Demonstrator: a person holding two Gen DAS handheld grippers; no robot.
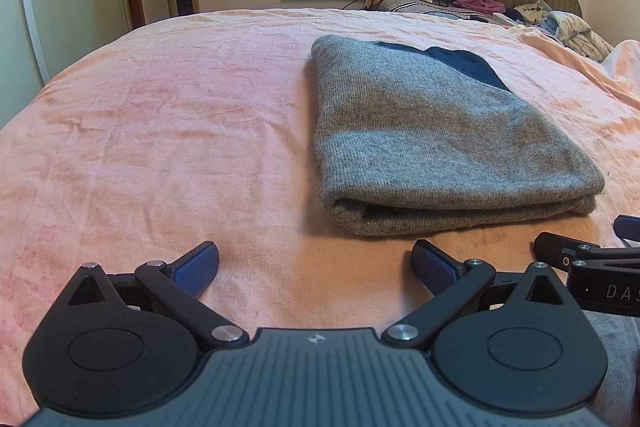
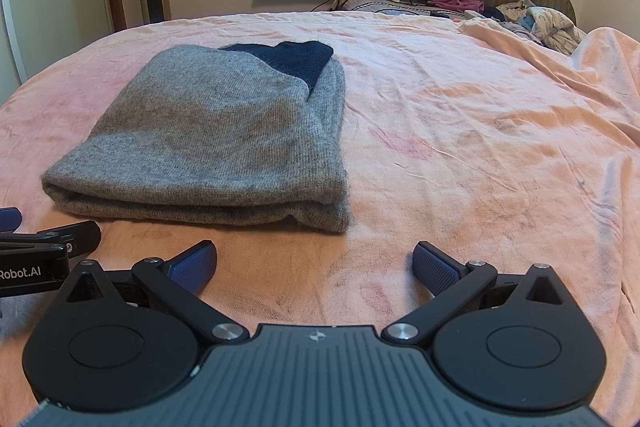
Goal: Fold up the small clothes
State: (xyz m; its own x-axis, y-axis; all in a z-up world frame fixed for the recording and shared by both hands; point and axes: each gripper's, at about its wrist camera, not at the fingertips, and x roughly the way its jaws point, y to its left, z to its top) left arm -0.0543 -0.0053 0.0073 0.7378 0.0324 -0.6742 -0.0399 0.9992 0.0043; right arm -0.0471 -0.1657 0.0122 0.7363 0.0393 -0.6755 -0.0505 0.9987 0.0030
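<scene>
From the left wrist, the grey sweater [image 1: 440, 147] lies folded into a neat stack on the bed [image 1: 160, 127], ahead and right of the left gripper [image 1: 316, 263], jaws wide apart, empty. From the right wrist, the right gripper [image 2: 316, 263] likewise gapes empty; folding looks finished.

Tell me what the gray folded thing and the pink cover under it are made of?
The gray garment looks like knitted wool or something similar: fine ribs and a fuzzy edge show. The pink bedspread looks like soft, matte woven cotton or fleece, creased all over; which one is hard to tell.
</scene>
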